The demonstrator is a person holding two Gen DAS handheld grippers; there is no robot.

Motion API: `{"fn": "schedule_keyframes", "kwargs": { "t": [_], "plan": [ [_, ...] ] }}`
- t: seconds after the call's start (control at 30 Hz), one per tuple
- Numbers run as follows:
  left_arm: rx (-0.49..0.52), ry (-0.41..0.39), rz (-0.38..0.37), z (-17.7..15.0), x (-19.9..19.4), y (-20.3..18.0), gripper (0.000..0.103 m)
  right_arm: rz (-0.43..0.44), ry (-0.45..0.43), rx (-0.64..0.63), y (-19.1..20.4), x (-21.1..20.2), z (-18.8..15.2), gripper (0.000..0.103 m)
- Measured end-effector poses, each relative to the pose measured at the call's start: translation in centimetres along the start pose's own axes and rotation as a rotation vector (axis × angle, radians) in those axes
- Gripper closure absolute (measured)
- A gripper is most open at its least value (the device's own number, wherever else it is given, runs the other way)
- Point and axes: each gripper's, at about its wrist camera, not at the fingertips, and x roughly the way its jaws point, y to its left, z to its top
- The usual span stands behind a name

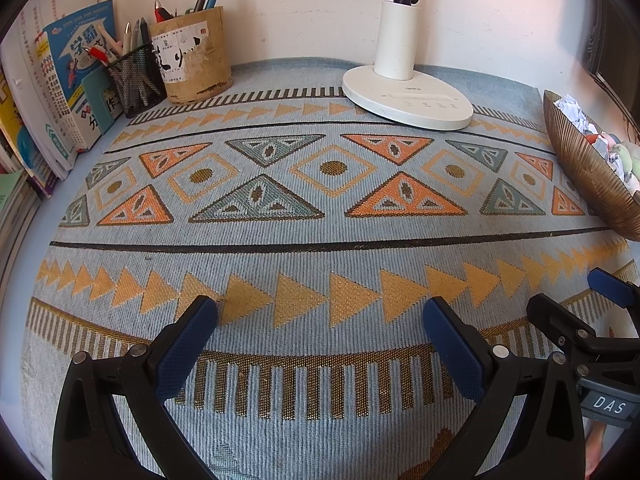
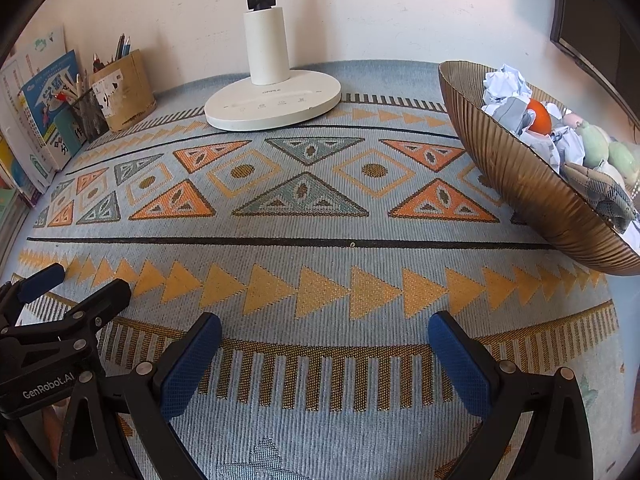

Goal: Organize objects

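Observation:
My left gripper (image 1: 320,312) is open and empty, low over the patterned blue cloth (image 1: 304,240). My right gripper (image 2: 325,328) is open and empty over the same cloth (image 2: 320,236). The two grippers sit side by side: the right one shows at the right edge of the left wrist view (image 1: 576,292), the left one at the left edge of the right wrist view (image 2: 84,280). A ribbed bronze bowl (image 2: 516,176) at the right holds crumpled paper (image 2: 505,85), an orange ball (image 2: 539,117), pale green pieces and a cloth. It also shows in the left wrist view (image 1: 580,168).
A white desk lamp base (image 1: 404,98) stands at the back by the wall, also in the right wrist view (image 2: 272,108). At the back left are a bamboo pen holder (image 1: 194,60), a black mesh pen cup (image 1: 136,78) and leaning books (image 1: 76,76).

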Motion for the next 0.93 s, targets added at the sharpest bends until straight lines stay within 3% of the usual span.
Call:
{"fn": "schedule_keyframes", "kwargs": {
  "t": [0.93],
  "plan": [
    [-0.013, -0.002, 0.004, 0.29, 0.19, 0.32, 0.000, 0.005, -0.031, -0.018, -0.13, -0.39, -0.50, 0.000]
  ]
}}
